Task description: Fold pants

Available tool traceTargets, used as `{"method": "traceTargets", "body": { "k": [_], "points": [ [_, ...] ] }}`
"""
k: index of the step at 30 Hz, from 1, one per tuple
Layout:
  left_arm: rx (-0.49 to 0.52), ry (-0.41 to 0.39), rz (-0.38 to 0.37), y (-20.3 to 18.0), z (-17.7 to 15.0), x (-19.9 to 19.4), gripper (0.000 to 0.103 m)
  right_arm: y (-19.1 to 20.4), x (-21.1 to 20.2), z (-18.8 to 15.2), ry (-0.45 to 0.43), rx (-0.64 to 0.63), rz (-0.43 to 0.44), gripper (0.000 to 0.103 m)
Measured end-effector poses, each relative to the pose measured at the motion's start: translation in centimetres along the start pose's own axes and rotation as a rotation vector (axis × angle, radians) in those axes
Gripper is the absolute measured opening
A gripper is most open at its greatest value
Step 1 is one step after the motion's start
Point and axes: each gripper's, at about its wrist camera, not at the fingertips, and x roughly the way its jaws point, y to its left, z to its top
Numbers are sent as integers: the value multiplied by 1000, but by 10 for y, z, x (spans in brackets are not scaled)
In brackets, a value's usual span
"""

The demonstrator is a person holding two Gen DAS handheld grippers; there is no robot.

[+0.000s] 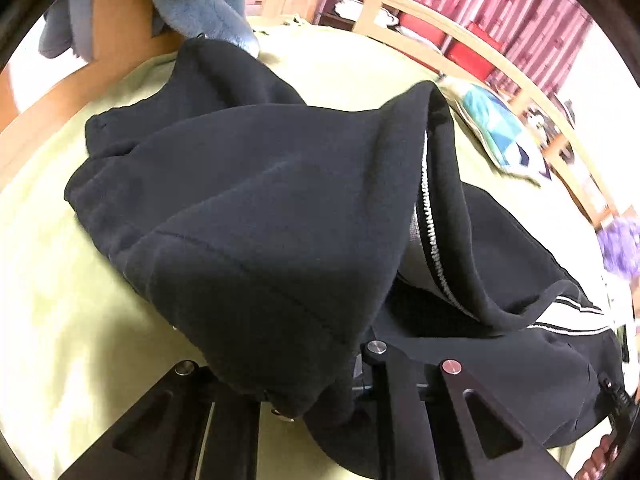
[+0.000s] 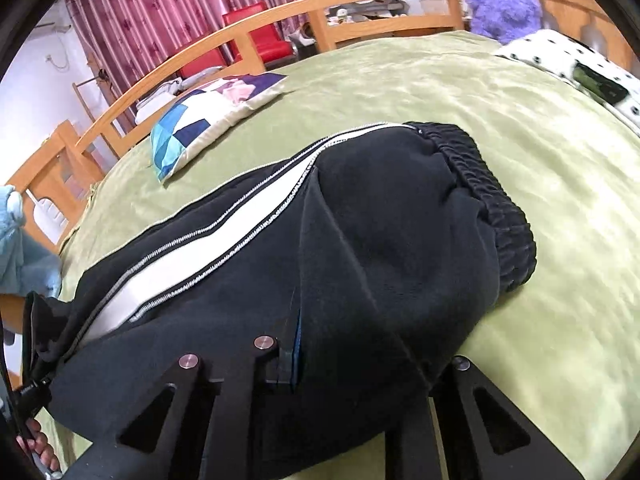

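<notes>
At the bottom of the left wrist view, the left gripper [image 1: 316, 396] is clenched on a fold of the black pants [image 1: 248, 216]; the cloth drapes over its fingers and hides the tips. At the bottom of the right wrist view, the right gripper [image 2: 352, 384] is likewise clamped on the pants [image 2: 400, 240], with fabric bunched between the black linkage arms. Both grips sit on the near edge of the garment, which I judge is so the two hands can lift that edge together and carry it over as one even fold.

The pants lie on the green bedspread [image 2: 520, 140], filling the middle of both frames. In the right wrist view their long axis runs from the lower left to the upper right, ending at the gathered elastic waistband [image 2: 496, 208] at centre right; the white side stripe [image 2: 224, 240] with its zipper teeth follows that same line. In the left wrist view the leg end points toward the upper left, where the cuffs [image 1: 96, 128] lie near the bed's edge.

Further back, a patchwork cushion [image 2: 200, 124] rests beside the pants at the upper left of the right view. Beyond it stand the wooden bed rail [image 2: 280, 20], a purple plush toy [image 2: 504, 4] at the upper right, and red curtains [image 2: 180, 4].
</notes>
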Motion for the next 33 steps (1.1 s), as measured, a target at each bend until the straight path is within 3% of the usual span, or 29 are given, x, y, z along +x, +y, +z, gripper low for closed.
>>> {"method": "traceTargets", "body": {
  "k": [9, 12, 15, 17, 19, 24, 27, 30, 33],
  "points": [
    [60, 69, -106, -11, -111, -88, 15, -92, -115, -67, -3, 18, -85, 16],
    [113, 89, -117, -15, -131, -99, 19, -121, -136, -78, 4, 71, -97, 19],
    [150, 119, -75, -13, -128, -101, 33, -140, -137, -89, 92, 110, -92, 29],
    [135, 123, -115, -1, -125, -112, 37, -140, -142, -97, 110, 95, -103, 31],
    [126, 114, -140, 9, -126, -126, 44, -137, -151, -105, 117, 54, -127, 40],
    [137, 58, -132, 32, -132, -163, 48, -128, -187, -110, 66, -1, -194, 43],
    [142, 5, -108, 44, -127, -179, 53, -121, -201, -106, 20, -24, -209, 54],
    [151, -5, -111, 44, -118, -180, 56, -104, -207, -99, -20, -72, -226, 56],
    [180, -15, -97, 31, -117, -172, 56, -87, -205, -94, -29, -86, -189, 58]
  ]
}}
